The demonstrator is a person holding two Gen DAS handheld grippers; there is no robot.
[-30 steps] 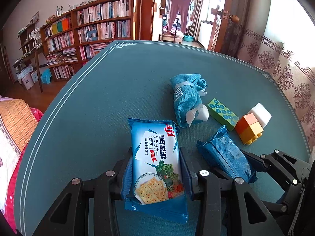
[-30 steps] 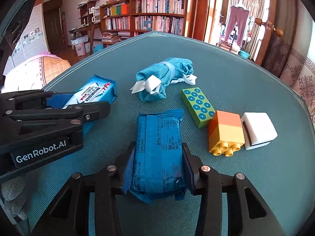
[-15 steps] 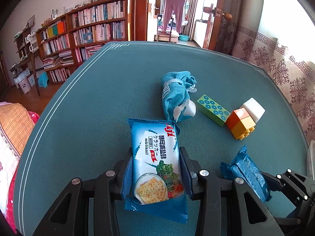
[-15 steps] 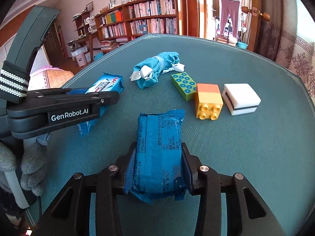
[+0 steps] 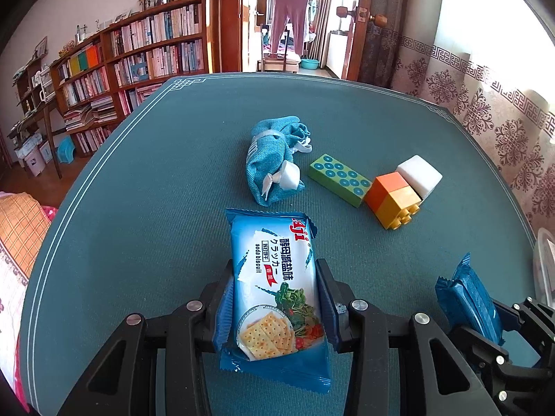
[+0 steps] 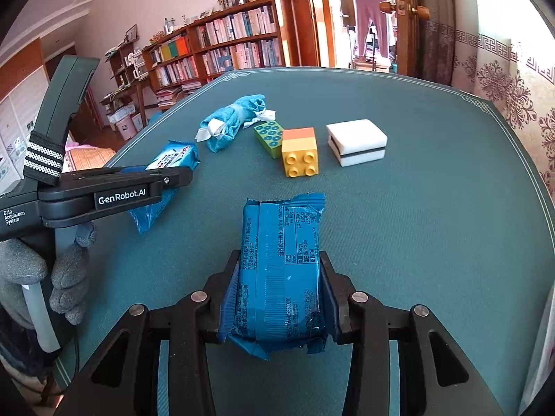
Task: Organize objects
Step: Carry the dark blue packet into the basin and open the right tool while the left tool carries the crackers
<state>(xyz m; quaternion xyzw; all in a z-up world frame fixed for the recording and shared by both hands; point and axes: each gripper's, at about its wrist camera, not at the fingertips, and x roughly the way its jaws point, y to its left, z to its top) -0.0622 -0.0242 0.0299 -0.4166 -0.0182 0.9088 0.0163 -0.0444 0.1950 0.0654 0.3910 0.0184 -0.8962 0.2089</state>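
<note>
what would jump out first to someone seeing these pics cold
Each gripper is shut on a blue cracker packet: the left gripper holds one printed side up, the right gripper one label side up. Beyond them, a rolled blue towel and toy blocks lie on the green table.

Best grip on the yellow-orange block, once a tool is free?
Take the yellow-orange block across its smooth flat flanks, coming from above. It lies on its side, studs facing the cameras. The green block crowds its left flank, and the white sponge lies near its right, so drop in vertically.
</note>
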